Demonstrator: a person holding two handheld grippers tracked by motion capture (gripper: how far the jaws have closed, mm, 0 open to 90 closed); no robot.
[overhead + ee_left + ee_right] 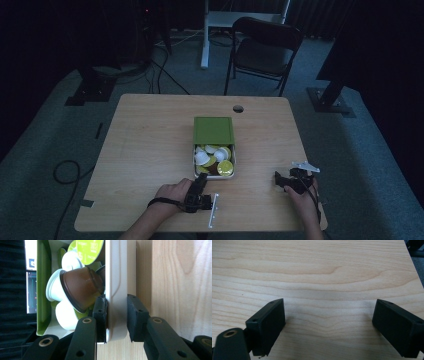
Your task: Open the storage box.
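A white box (234, 163) with a green lid (213, 130) slid back over its far half sits mid-table, filled with several coffee capsules (215, 159). My left gripper (201, 180) is shut on the box's near wall (117, 290). One pad sits inside against the capsules, the other outside. A brown capsule (82, 287) leans on the inner pad, with white and green-topped ones behind it. My right gripper (278, 181) rests on the table at the right, jaws open over bare wood (329, 325).
The wooden table (145, 150) has a cable hole (238, 108) near its far edge. A black folding chair (265, 47) stands beyond the table. Cables lie on the carpet at the left (67, 172).
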